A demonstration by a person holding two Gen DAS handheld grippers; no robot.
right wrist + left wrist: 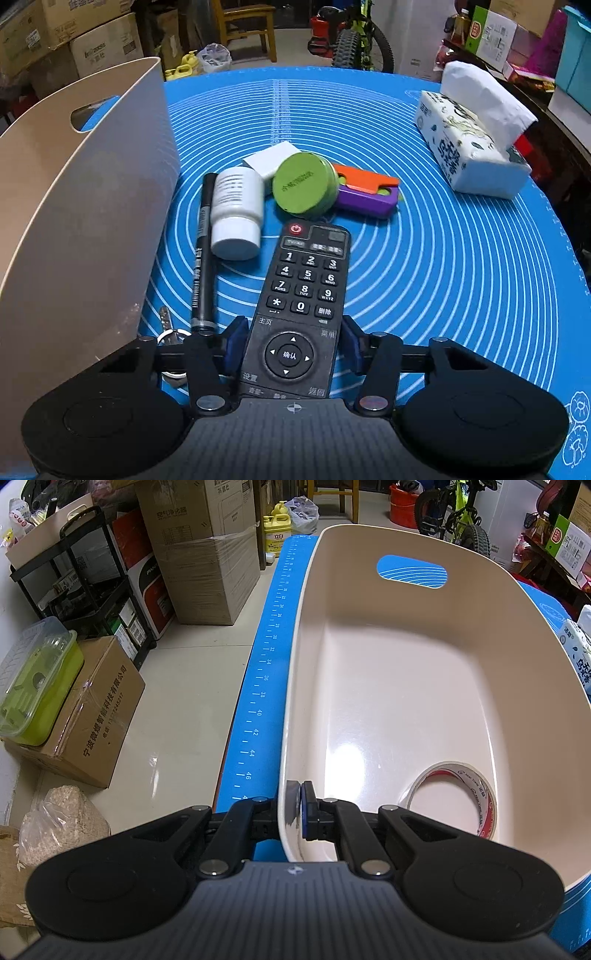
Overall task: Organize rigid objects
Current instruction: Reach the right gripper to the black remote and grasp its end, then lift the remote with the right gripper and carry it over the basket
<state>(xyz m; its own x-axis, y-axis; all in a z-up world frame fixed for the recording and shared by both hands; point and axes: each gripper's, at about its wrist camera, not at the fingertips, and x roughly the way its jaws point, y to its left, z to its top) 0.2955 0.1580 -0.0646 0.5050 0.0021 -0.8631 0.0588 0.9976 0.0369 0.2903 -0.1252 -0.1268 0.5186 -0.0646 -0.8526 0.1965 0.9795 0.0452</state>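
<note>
My left gripper (297, 805) is shut on the near rim of a beige plastic basket (295, 709), one finger outside and one inside. A roll of tape (458, 797) lies inside the basket at the near right. My right gripper (291, 343) is open, its fingers on either side of a black remote control (299, 299) lying on the blue mat (443, 258); contact is not clear. Beyond the remote lie a black marker (203, 251), a white pill bottle (236, 214), a green round tin (304, 184), a white block (271, 158) and a purple and orange toy (369, 192).
The basket's wall (85, 206) stands just left of the right gripper. Keys (168, 328) lie by its base. A tissue pack (472, 147) sits at the mat's far right. Cardboard boxes (203, 550), a shelf rack (85, 583) and a bicycle (461, 513) stand on the floor around the table.
</note>
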